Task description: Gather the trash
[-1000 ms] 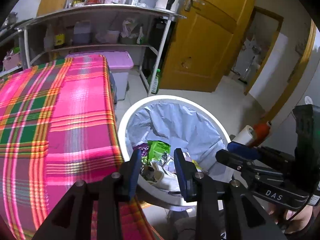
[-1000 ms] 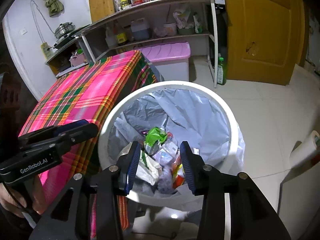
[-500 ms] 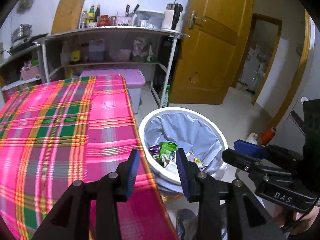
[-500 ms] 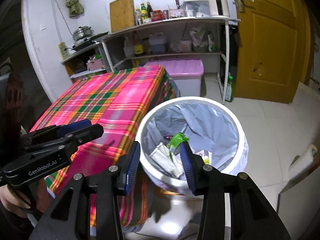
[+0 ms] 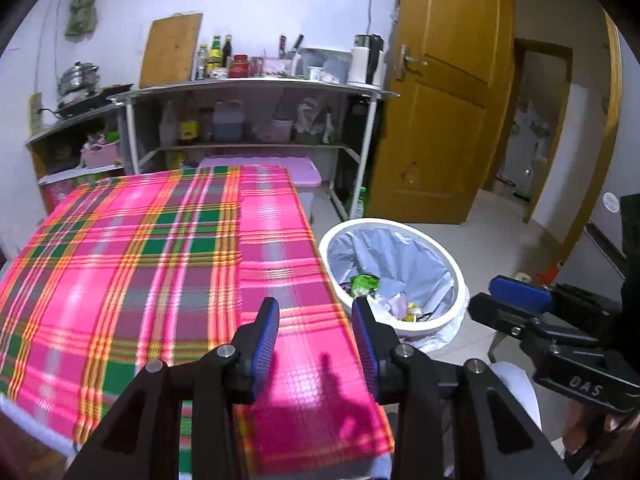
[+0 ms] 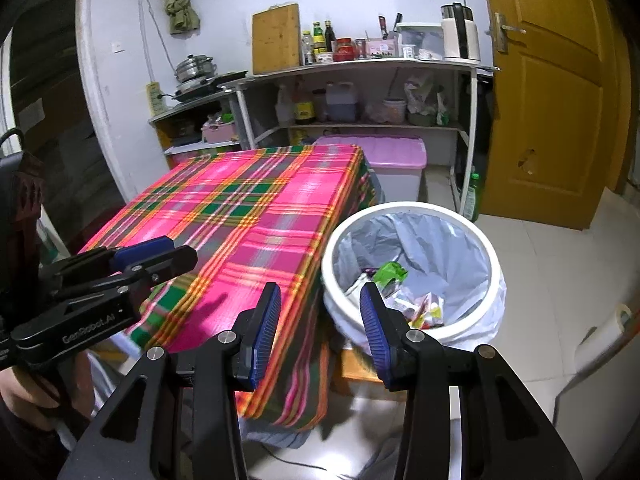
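My left gripper [image 5: 315,322] hangs over the near corner of the tabletop [image 5: 120,264], fingers spread w/ nothing between them; they've just been opening a bit wider. My right gripper [image 6: 320,312] is beside it, fingers also apart and empty, lined up over the gap between cloth edge and bin.

The trash [image 6: 404,300] all sits in the white bin [image 6: 490,252] on the floor, touching the tabletop's right side. Bin has a pale grey-blue liner bag [image 6: 436,248]. Inside: a crumpled green wrapper [image 6: 390,271], white paper scraps, some yellow and red packet bits. I see no loose litter on the plaid cloth.

Handling, my guess: wrappers and paper are v. light, soft, crinkly; they'll crush under the fingers, not break. Thin film can be slick, so I'd pinch a folded ridge or bunched corner, not a flat face. If the whole load has to go, the liner is the better hold: bunch it at the rim where it folds over the outside. It's thin, may stretch or tear if yanked. Bin itself looks like stiff plastic, prob. light.

Writing: "GenRobot.AI" on the left gripper's body, seen from the right cam. "DAS" on the right gripper's body, seen from the left cam. Bottle labels on the shelf [image 6: 360,65] are too small to read.
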`<state>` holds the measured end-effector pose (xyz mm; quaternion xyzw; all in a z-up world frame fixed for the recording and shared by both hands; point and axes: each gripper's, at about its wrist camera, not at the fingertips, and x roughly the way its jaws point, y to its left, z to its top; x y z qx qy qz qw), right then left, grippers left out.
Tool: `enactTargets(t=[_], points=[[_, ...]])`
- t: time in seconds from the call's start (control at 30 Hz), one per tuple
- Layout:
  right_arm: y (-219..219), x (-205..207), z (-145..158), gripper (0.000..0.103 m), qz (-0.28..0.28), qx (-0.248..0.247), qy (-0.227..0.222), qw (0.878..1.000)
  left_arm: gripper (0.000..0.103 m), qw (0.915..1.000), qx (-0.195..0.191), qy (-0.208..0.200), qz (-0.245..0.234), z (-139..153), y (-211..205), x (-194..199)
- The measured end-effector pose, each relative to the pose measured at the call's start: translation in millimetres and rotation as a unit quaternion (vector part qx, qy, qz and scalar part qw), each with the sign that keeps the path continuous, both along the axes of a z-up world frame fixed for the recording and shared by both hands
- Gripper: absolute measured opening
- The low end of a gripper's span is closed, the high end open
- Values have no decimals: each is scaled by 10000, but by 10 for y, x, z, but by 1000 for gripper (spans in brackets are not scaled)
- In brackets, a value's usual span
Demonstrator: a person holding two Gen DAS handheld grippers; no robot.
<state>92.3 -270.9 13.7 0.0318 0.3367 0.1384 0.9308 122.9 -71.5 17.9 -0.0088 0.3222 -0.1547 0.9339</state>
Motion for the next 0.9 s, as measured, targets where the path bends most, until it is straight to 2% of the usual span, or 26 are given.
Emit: enactTargets(t=[0.17, 0.57, 0.9], points=[[85, -239, 8, 42, 43, -31, -113, 9999, 38, 9996, 149, -142, 205, -15, 109, -290], [287, -664, -149, 42, 144, -259, -225, 9993, 38, 9979, 130, -197, 595, -185, 289, -943], [336, -734, -177, 42, 197, -330, -296, 9988, 38, 9960, 116, -192, 866, -194, 425, -1057]])
